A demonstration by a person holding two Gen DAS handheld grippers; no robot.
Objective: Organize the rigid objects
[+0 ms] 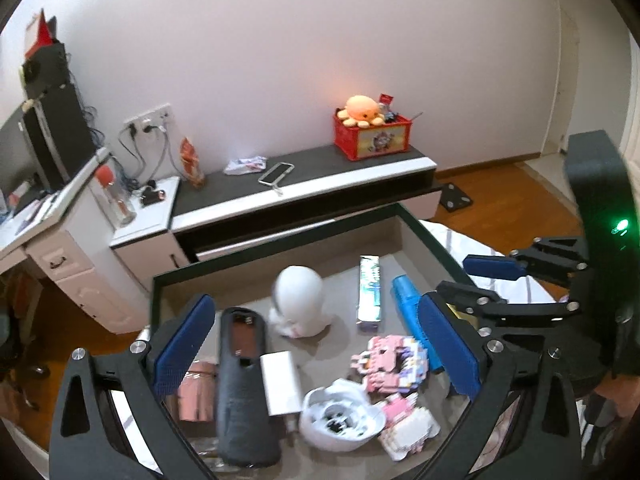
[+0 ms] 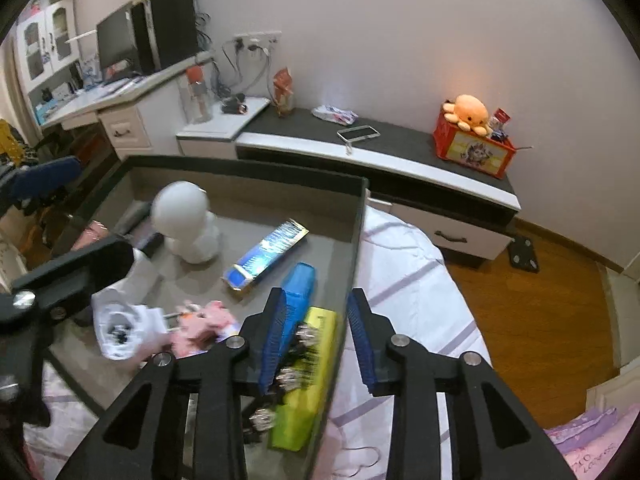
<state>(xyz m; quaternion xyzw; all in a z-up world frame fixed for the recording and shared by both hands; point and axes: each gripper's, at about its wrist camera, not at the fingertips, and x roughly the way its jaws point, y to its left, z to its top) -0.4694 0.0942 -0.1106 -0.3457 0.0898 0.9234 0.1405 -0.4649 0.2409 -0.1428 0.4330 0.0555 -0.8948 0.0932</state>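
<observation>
Nearest, left claw (image 1: 316, 354) stands wide open, empty, over the tray (image 1: 276, 250) on the bed. Black case (image 1: 244, 384) lies near-left: rigid, light; grip across its narrow sides. Right claw (image 2: 316, 338) is part-open, straddling the tray's right wall, holding nothing.

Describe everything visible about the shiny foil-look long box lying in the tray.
The long box is a slim rectangular carton with a glossy, holographic blue-silver face and gold-edged ends, seemingly printed cardboard. It looks closed and undamaged. It lies flat on the grey floor of the tray, near the middle, apart from the white round-headed figure on one side. The blue box lies close on the other side; whether they touch is unclear. No gripper touches it.
</observation>
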